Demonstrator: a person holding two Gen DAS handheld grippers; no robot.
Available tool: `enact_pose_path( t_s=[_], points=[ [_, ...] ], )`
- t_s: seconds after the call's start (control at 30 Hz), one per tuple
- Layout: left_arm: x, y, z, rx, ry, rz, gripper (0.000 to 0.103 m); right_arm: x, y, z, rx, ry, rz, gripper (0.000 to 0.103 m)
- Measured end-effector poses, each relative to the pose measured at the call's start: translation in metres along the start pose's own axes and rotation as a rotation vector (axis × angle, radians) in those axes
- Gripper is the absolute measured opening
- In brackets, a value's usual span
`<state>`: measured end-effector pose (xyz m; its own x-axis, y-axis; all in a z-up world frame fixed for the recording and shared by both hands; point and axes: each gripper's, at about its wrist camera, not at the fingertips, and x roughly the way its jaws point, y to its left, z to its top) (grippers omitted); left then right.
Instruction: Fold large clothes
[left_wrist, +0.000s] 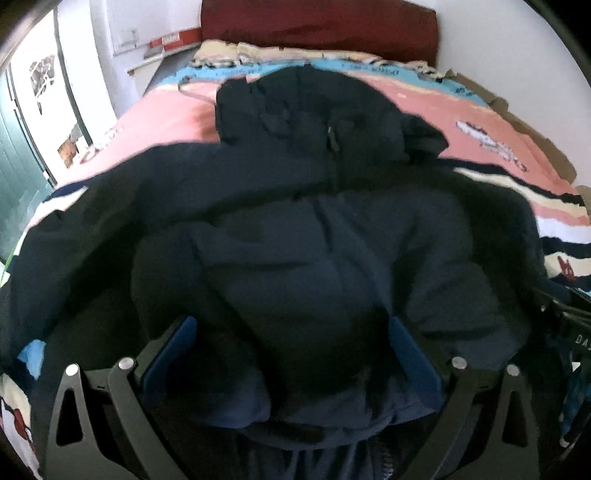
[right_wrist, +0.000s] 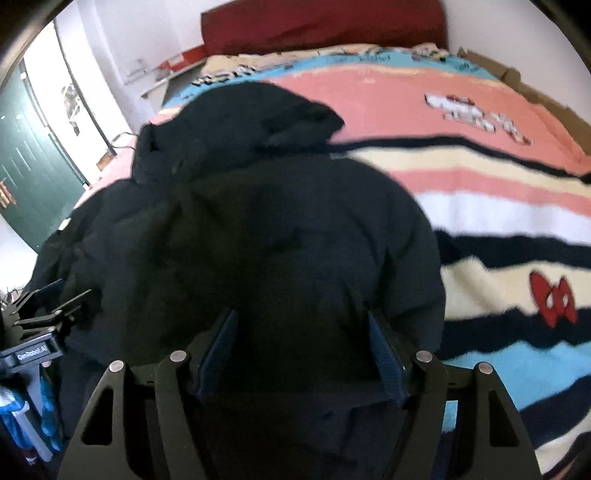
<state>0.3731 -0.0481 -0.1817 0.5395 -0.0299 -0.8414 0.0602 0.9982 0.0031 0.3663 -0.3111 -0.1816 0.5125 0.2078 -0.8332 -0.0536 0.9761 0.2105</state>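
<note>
A large dark navy hooded jacket (left_wrist: 295, 206) lies on the bed, hood toward the headboard, zip up the middle. It also shows in the right wrist view (right_wrist: 258, 221). My left gripper (left_wrist: 291, 332) has its blue pads (left_wrist: 410, 350) wide apart with a bunched fold of the jacket's hem between them. My right gripper (right_wrist: 303, 339) also stands wide, blue pads (right_wrist: 384, 354) either side of dark jacket fabric at the hem. The other gripper shows at the left edge of the right wrist view (right_wrist: 40, 332).
The bed has a striped pink, cream, white, navy and blue blanket (right_wrist: 498, 206) with a red bow print. A dark red headboard (left_wrist: 317, 26) is at the far end. A green door (right_wrist: 33, 162) and white wall stand at left.
</note>
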Motion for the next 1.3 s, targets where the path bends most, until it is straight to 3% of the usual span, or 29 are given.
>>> enact_pose_path(
  t_s=[0.13,0.23,0.4,0.57,0.73,0.9,1.1,1.3],
  points=[
    [0.013,-0.001,-0.004,0.002,0.017,0.014,0.103,0.020,-0.003,-0.003,0.010,0.037,0.001,0.083],
    [0.010,-0.001,-0.006,0.007,0.023,0.009,0.103,0.027,-0.002,-0.005,0.011,0.055,-0.011,0.085],
    [-0.049,0.027,-0.004,-0.042,-0.083,-0.025,0.103,-0.003,0.004,0.001,0.019,0.013,-0.078,0.083],
    [-0.106,0.089,-0.015,-0.167,-0.140,-0.064,0.103,-0.067,0.008,0.000,0.031,-0.086,-0.107,0.083],
    [-0.142,0.156,-0.059,-0.270,-0.154,-0.063,0.103,-0.124,0.028,-0.025,-0.006,-0.126,-0.092,0.083],
    [-0.147,0.219,-0.103,-0.389,-0.126,-0.034,0.103,-0.155,0.040,-0.056,0.016,-0.136,-0.057,0.083],
    [-0.137,0.326,-0.136,-0.662,-0.116,-0.066,0.103,-0.175,0.044,-0.069,0.048,-0.168,-0.081,0.083],
    [-0.144,0.403,-0.158,-0.820,-0.141,0.020,0.103,-0.186,0.036,-0.077,0.082,-0.176,-0.109,0.083]
  ],
)
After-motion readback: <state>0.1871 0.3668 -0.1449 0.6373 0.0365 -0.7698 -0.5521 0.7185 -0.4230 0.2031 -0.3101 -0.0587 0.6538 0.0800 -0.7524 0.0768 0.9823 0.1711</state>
